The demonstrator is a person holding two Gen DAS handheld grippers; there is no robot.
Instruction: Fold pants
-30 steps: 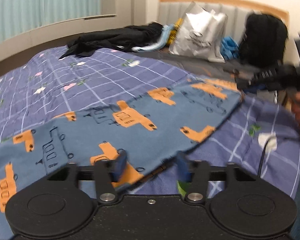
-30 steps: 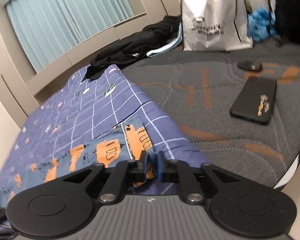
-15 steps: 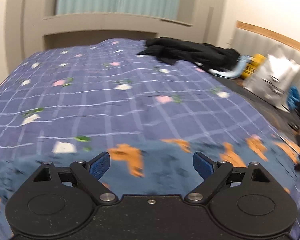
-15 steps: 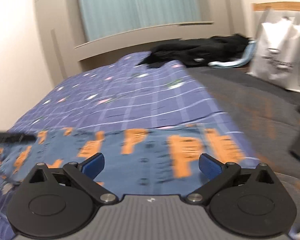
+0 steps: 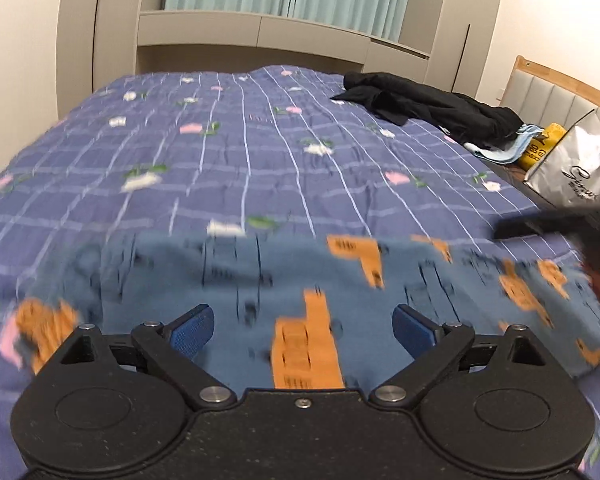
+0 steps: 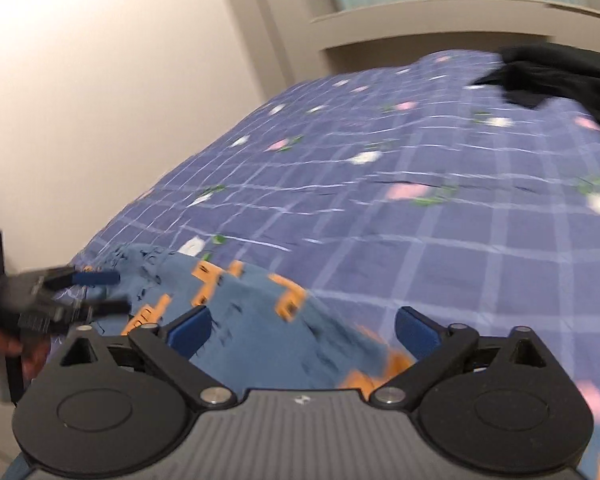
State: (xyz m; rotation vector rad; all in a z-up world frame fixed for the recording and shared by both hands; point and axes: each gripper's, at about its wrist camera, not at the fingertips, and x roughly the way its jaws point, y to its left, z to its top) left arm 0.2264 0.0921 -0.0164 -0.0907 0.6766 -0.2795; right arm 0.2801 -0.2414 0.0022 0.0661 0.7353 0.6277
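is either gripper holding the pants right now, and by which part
Nothing is held: the left gripper and right gripper are both open above the pants.

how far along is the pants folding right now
Done: the blue pants lie as a flat band on the checked quilt, apparently folded lengthwise. In hand: nothing; the left gripper and right gripper are both open above them. Left: probably folding across.

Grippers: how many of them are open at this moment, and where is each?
2. The left gripper hovers open over the blue pants; the right gripper hovers open over the same pants, further along them. Neither holds fabric.
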